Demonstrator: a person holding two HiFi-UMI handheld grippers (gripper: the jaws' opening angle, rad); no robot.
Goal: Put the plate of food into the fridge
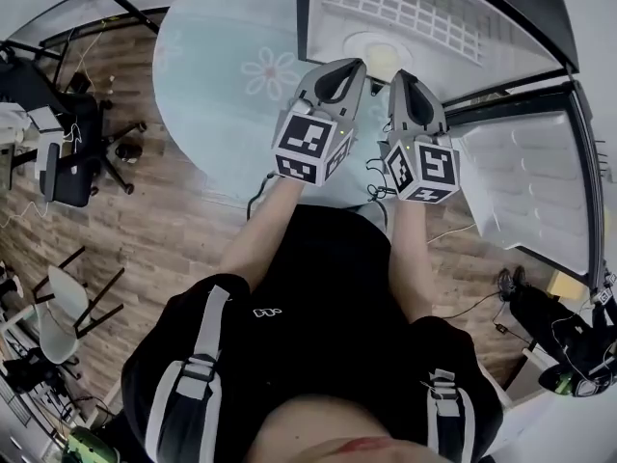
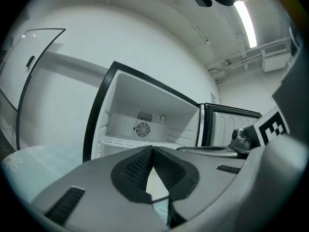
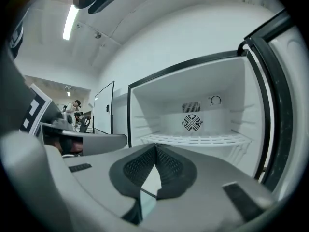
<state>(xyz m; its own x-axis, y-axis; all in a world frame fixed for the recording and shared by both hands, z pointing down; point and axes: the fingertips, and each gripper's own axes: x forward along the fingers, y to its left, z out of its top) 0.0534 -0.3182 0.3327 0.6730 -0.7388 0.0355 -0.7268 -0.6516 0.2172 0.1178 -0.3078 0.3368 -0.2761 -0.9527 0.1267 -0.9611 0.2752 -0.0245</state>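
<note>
The small fridge [image 1: 386, 8] stands open in front of me, with a white wire shelf [image 3: 195, 140] and a round fan grille [image 2: 142, 129] at its back. A pale round plate [image 1: 371, 51] shows between and just past my two grippers, low in the fridge's opening; what lies on it cannot be made out. My left gripper [image 1: 345, 69] [image 2: 152, 150] points into the fridge with its jaws shut, tips touching, nothing between them. Close beside it my right gripper [image 1: 403, 77] [image 3: 155, 148] is shut too and holds nothing. The plate is hidden in both gripper views.
The fridge door [image 1: 525, 177] is swung open to the right. A pale blue round mat [image 1: 231, 66] with a flower print lies left of the fridge on the wooden floor. Black office chairs [image 1: 67, 152] and cables [image 1: 255, 196] stand further left. A person [image 3: 75, 108] stands far off.
</note>
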